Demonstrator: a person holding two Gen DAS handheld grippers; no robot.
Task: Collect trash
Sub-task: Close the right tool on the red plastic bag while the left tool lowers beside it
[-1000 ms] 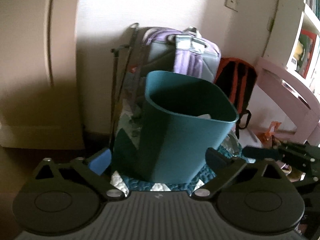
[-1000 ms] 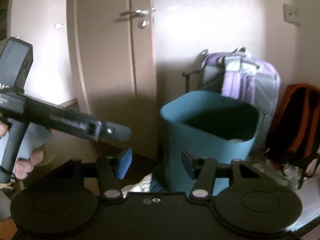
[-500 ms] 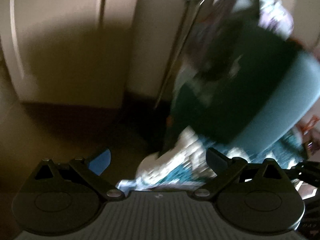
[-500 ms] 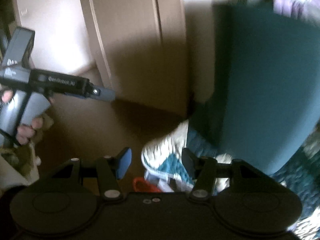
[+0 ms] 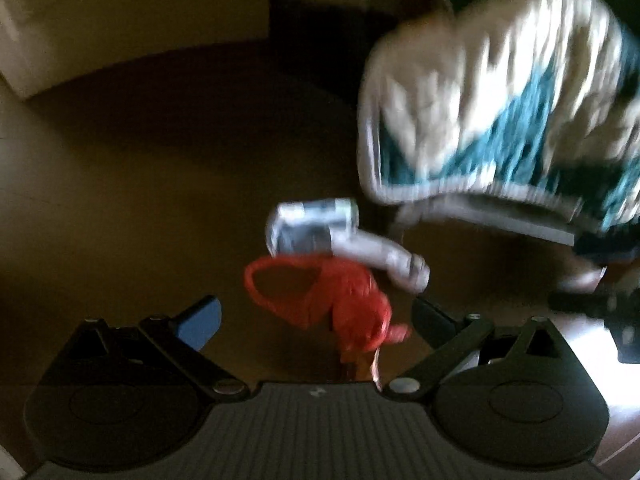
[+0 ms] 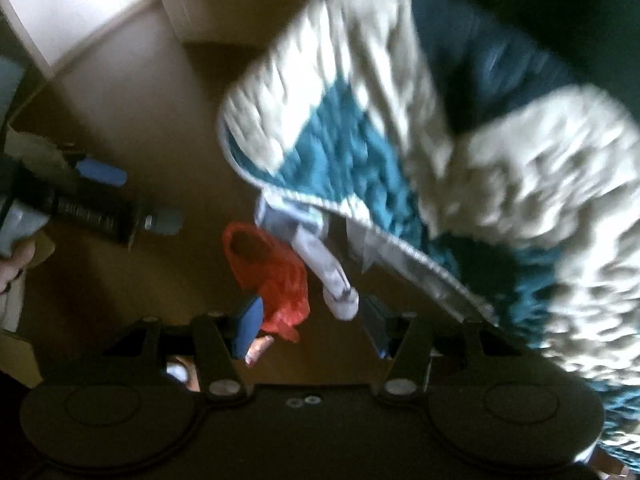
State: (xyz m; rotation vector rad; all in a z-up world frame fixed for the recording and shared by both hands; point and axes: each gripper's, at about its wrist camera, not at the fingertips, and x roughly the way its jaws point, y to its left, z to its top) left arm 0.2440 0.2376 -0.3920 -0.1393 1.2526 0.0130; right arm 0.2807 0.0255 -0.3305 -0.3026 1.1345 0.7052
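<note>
Two grippers, both w/ jaws spread, nothing held — left gripper [image 5: 316,316], right gripper [image 6: 310,322] poised over the floor [image 5: 140,200].
Items on floor: red plastic bag [image 5: 320,300], crumpled, loop handle toward left; white wrapper [image 5: 340,236] touching it, long axis upper-left to lower-right; both just beside quilted mat [image 6: 460,140].
Progress: neither piece picked up — pickup and binning left, by my read.
</note>
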